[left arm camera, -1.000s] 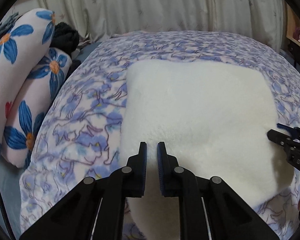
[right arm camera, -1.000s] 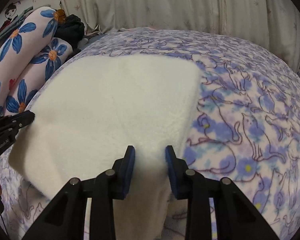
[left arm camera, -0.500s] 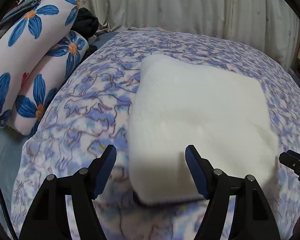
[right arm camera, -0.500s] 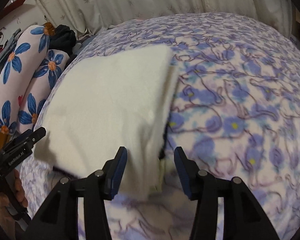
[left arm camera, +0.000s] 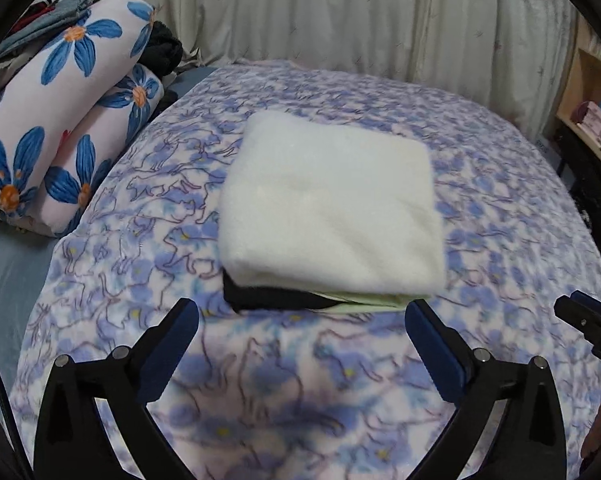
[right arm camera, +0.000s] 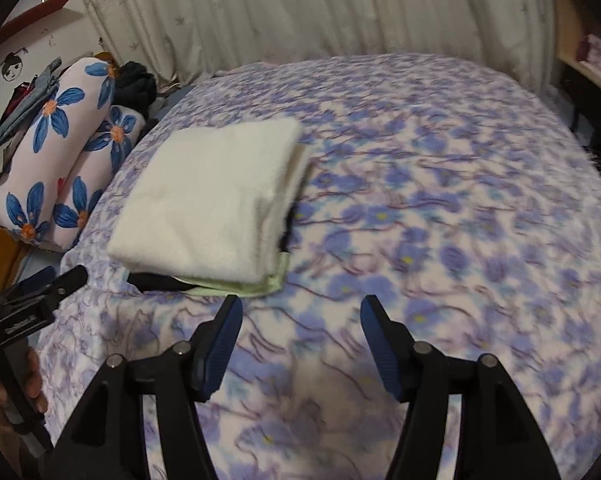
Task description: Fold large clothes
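Folded fleece garment on the bedspread — likely soft, light, bulky, best pinched at its near layered edge — with left gripper and right gripper both spread wide, empty.

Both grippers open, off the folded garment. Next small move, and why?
Probably nothing more than backing away: the white folded garment lies as a squared stack on the cat-print blanket, and the left gripper and right gripper sit short of it, jaws wide apart. A pale green edge sticks out; tuck it if neatness matters.

soft even indoor light, motion blur throughout, fisheye bending, dark corners.
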Demonstrator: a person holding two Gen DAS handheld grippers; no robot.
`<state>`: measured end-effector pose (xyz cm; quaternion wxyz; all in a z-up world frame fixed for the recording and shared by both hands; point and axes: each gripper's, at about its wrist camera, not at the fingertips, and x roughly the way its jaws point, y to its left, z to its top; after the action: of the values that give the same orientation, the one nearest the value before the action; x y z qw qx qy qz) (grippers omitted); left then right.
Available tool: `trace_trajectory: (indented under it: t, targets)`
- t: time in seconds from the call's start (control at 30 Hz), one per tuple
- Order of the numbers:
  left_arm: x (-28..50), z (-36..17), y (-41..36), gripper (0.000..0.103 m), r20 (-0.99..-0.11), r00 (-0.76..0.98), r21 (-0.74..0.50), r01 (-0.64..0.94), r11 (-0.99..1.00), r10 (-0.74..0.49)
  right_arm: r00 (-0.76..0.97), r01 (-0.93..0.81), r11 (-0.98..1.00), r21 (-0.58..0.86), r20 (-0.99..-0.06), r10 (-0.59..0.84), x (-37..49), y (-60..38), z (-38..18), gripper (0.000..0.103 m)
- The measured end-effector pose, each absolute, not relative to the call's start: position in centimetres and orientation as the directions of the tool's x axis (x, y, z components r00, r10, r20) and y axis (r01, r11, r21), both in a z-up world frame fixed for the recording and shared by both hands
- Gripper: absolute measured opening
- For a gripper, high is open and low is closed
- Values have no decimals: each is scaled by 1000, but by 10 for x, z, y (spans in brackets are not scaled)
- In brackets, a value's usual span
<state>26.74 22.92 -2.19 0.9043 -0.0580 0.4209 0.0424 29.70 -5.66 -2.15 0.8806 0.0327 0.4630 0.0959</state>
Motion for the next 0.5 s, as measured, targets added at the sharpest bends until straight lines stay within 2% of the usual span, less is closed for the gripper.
trace_trajectory:
  t: [0.17, 0.27, 0.37, 0.5]
  targets:
    - [225, -10, 200, 102, -746, 664, -146, -81, 986, -56, 568, -112, 986, 120, -807, 162, 257, -78, -12, 68]
    - [198, -10, 172, 102, -746, 663, -118, -52, 992, -54, 566, -99, 986, 134, -807, 166, 233, -89, -15, 73]
    - [168, -17, 145, 102, -749, 657, -118, -6, 993, -85, 556, -67, 988, 141, -817, 154, 207, -100, -23, 74]
    - [129, -28, 117, 102, -757, 650, -96, -16, 995, -63, 551, -35, 986, 164, -819, 156, 169, -112, -37, 74]
